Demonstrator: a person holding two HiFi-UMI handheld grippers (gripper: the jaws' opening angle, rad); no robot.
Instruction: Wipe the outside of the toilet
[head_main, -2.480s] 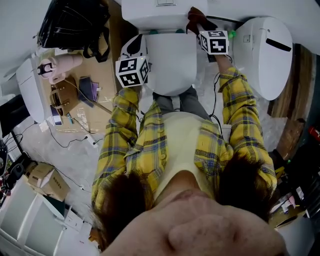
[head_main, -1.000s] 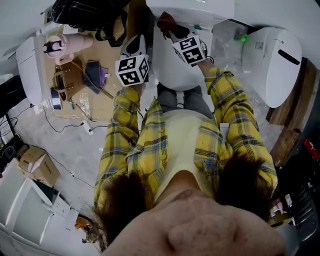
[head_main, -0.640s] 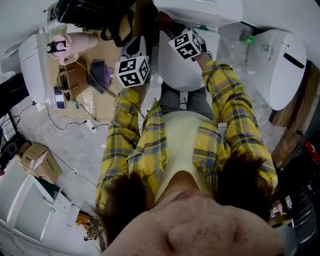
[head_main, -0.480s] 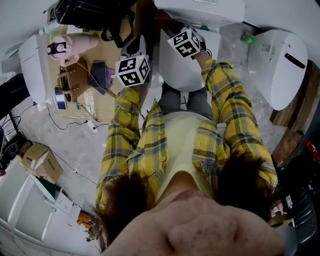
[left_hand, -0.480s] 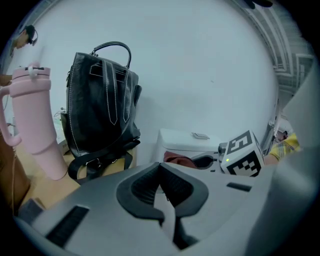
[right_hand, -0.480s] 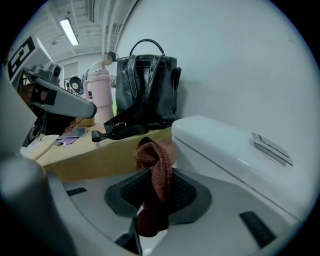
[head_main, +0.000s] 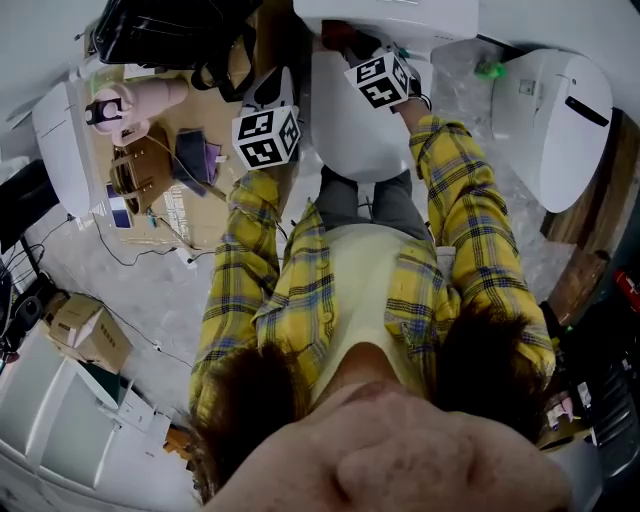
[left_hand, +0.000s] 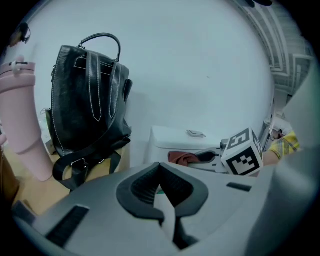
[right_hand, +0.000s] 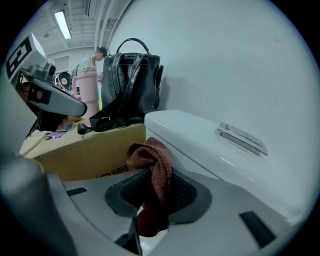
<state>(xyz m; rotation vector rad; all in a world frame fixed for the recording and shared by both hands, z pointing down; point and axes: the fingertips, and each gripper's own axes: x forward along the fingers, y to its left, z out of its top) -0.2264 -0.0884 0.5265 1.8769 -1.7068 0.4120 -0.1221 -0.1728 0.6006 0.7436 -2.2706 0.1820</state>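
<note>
**A:** Looking down from the head, where is the toilet (head_main: 350, 125)?

**B:** Right in front of both grippers. The right gripper (head_main: 354, 50) is up at the back of it, by the tank, with a brown cloth (head_main: 337, 31) at its fingers. The left gripper (head_main: 268, 92) hangs beside the bowl and touches nothing that I can see.

**A:** What does the left gripper view show?

**B:** Its fingers are closed together with nothing in them. Far past them are the tank and the cloth. A black bag (left_hand: 90, 90) stands to the left of the fingers.

**A:** And the right gripper view?

**B:** The fingers are squeezed tight on the cloth. It sticks up out of them in a floppy bunch. The tank is just past it, to the right. I can't tell if the cloth touches the tank.

**A:** How will the cloth handle?

**B:** I think it is soft and light, so it will bend around the curves. Hold it low in the bunch, so a good bit pokes out to rub with. The toilet looks hard, smooth and heavy. It should not move when pushed.
</note>
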